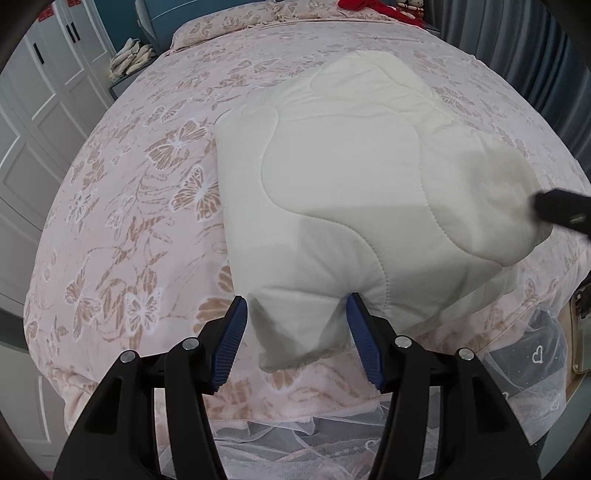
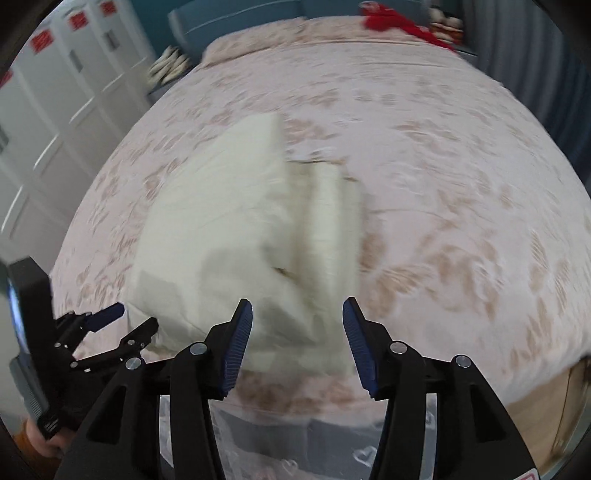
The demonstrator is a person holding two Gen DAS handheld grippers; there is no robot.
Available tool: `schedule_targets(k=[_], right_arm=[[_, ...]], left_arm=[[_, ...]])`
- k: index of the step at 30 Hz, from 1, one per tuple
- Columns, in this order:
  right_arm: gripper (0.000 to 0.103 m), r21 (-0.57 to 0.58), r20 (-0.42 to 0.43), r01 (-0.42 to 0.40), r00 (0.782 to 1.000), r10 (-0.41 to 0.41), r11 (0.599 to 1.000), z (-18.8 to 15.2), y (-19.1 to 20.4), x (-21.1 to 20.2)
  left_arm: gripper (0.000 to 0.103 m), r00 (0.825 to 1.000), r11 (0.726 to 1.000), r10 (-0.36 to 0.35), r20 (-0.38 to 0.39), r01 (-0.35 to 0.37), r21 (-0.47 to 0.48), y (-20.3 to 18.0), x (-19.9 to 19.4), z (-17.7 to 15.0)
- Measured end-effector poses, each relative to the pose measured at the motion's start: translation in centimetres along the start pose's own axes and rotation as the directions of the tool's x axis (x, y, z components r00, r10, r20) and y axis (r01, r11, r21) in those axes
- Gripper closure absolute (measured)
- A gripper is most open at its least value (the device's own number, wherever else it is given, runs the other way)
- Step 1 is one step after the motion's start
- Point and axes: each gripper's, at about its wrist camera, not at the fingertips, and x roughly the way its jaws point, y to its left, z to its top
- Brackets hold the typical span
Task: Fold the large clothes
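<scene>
1. Cream quilted cloth (image 1: pixel 343 192), folded into a thick pad with wavy stitch lines, lies on the bed (image 1: pixel 122 206) near its front edge.
2. Bed cover is pink with a tan butterfly and leaf print; the pillow (image 1: pixel 221 26) at the far edge has the same print.
3. Left gripper (image 1: pixel 295 304) has its jaws spread. The cloth's near left corner sits between the blue pads (image 1: pixel 227 343); the right pad touches the cloth edge, and the left pad stands just beside it. No pinch shows.
4. Right gripper (image 2: pixel 297 308) has its jaws spread. In its blurred view, the cloth's (image 2: pixel 236 221) near right corner lies between the pads (image 2: pixel 236 350) without contact that can be confirmed.
5. Right gripper's dark tip (image 1: pixel 561 212) shows at the right edge of the left view, beside the cloth's right corner.
6. Left gripper (image 2: pixel 122 321) shows in the right view at the cloth's near left corner.
7. White wardrobe doors (image 1: pixel 44 92) stand left of the bed; a red item (image 1: pixel 364 4) lies at the far edge.
</scene>
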Motion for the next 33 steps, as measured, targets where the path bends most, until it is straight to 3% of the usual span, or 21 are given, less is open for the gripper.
schedule_targets(k=[1, 3, 6, 9, 12, 15, 22, 26, 33], right_arm=[[0.053, -0.013, -0.020, 0.007, 1.000, -0.007, 1.000, 0.1, 0.2, 0.8], [0.088, -0.032, -0.060, 0.005, 0.998, -0.006, 0.999, 0.1, 0.3, 2.5], [0.095, -0.072, -0.064, 0.057, 0.996, -0.061, 0.996, -1.5, 0.5, 2.1], [0.096, -0.048, -0.074, 0.123, 0.989, -0.126, 0.991, -3.3, -0.9, 1.4], [0.096, -0.045, -0.119, 0.219, 0.967, -0.223, 0.975, -5.0, -2.4, 2.5], [0.096, -0.039, -0.135, 0.219, 0.965, -0.223, 0.975, -5.7, -2.7, 3.9], [0.096, -0.136, -0.124, 0.315, 0.935, -0.332, 0.939, -5.2, -0.4, 7.1], [0.096, -0.107, -0.134, 0.292, 0.943, -0.305, 0.950, -4.0, -1.0, 7.4], [0.095, -0.008, -0.208, 0.181, 0.962, -0.179, 0.983, -3.1, -3.4, 9.5]], left_arm=[[0.048, 1.000, 1.000, -0.003, 0.001, 0.003, -0.003, 0.1, -0.1, 0.1], [0.048, 1.000, 1.000, -0.004, 0.004, 0.004, -0.005, 0.3, -0.3, 0.2], [0.048, 1.000, 1.000, -0.008, 0.015, 0.009, -0.011, 0.7, -0.9, 0.3], [0.048, 0.999, 1.000, -0.013, 0.031, 0.014, -0.020, 1.2, -1.5, 0.7], [0.049, 0.999, 1.000, -0.001, 0.037, 0.002, -0.008, 1.0, -1.2, 1.1], [0.050, 1.000, 1.000, 0.013, 0.025, -0.013, 0.007, 0.3, -0.3, 1.2], [0.050, 0.998, 0.997, 0.058, 0.022, -0.059, 0.055, -0.7, 0.8, 1.2], [0.050, 0.997, 0.995, 0.072, 0.004, -0.072, 0.072, -1.1, 2.4, 1.2], [0.052, 0.998, 0.994, 0.062, -0.018, -0.061, 0.086, -1.7, 5.3, 1.2]])
